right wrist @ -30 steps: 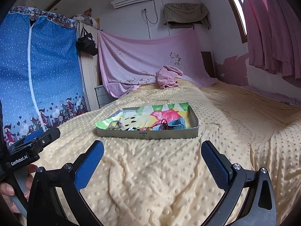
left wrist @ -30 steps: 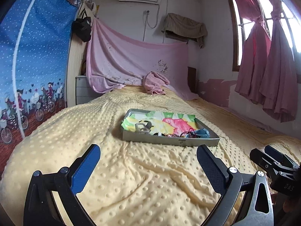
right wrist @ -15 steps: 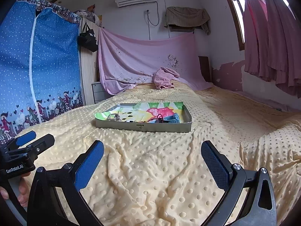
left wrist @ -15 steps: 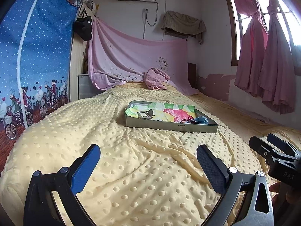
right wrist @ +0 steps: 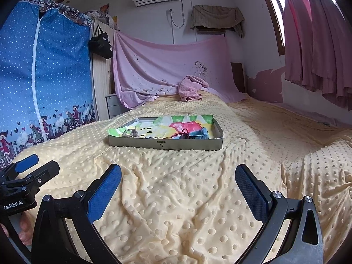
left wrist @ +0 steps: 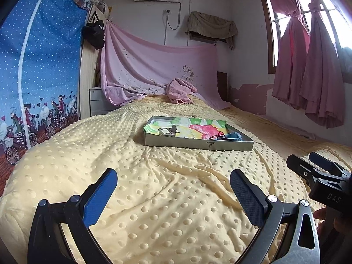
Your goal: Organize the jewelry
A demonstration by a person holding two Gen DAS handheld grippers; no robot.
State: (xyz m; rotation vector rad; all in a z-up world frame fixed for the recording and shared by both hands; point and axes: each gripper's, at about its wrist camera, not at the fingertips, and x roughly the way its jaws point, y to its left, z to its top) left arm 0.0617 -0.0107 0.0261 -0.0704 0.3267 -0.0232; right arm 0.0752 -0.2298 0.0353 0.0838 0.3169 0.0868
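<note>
A shallow grey tray (left wrist: 198, 145) (right wrist: 165, 146) lined with bright printed paper lies on the yellow dotted blanket (left wrist: 154, 187) (right wrist: 187, 187), well ahead of both grippers. Inside it I see a silvery clasp-like piece (left wrist: 167, 131) (right wrist: 128, 133) at the left, and a dark red cord (left wrist: 216, 136) (right wrist: 183, 133) beside a blue item (left wrist: 234, 136) (right wrist: 201, 133) at the right. My left gripper (left wrist: 172, 183) is open over bare blanket with nothing between its fingers. My right gripper (right wrist: 178, 181) is likewise open and empty. Each gripper shows at the edge of the other's view.
A crumpled pink towel (left wrist: 180, 91) lies at the bed's head under a hung pink sheet (right wrist: 171, 70). A blue fabric wardrobe (left wrist: 37, 70) stands at the left, pink curtains (left wrist: 316, 66) at the right. The blanket is wrinkled between grippers and tray.
Both cameras have dropped lower and tilted up, so the tray looks flatter and a little farther off. Both grippers stay open and empty.
</note>
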